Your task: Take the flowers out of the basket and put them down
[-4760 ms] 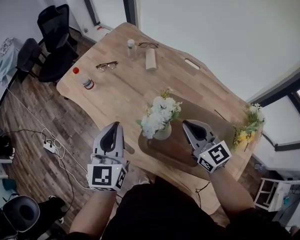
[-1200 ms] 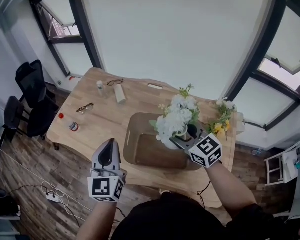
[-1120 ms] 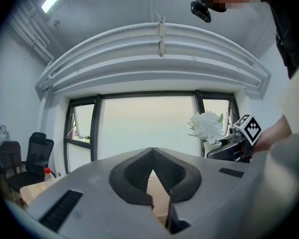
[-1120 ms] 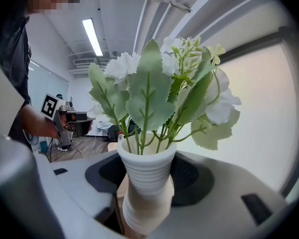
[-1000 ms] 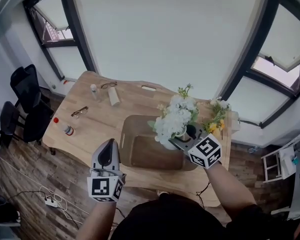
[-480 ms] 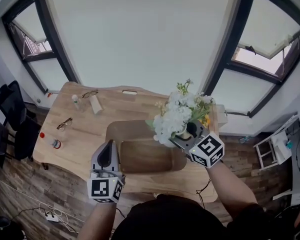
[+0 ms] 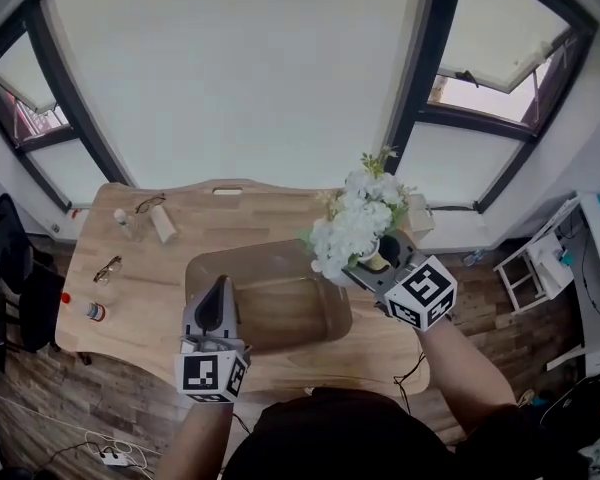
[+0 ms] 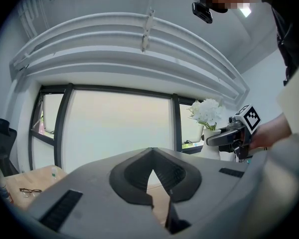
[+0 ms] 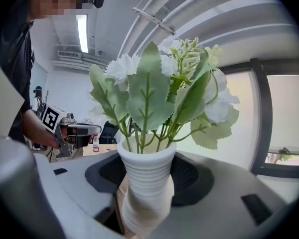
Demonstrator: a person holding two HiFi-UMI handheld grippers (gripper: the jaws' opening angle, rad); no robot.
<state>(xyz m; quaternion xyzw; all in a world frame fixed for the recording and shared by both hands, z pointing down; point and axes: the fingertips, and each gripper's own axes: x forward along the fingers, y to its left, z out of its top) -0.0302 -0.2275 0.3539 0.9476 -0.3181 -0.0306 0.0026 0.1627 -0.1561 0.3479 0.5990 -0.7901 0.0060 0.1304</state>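
A white ribbed vase of white flowers with green leaves stands upright in my right gripper, whose jaws are shut on the vase's body. In the head view this gripper holds the flowers in the air over the right end of the brown basket. My left gripper hovers at the basket's near left side. Its jaws are shut and hold nothing, as the left gripper view shows.
The wooden table carries glasses, a red-capped bottle, a second pair of glasses, a small bottle and a pale cylinder at its left. Dark chairs stand left, and a white cart stands right.
My right gripper has carried the vase of flowers up and to the right, from over the basket's middle to its right end. The left gripper has stayed put.
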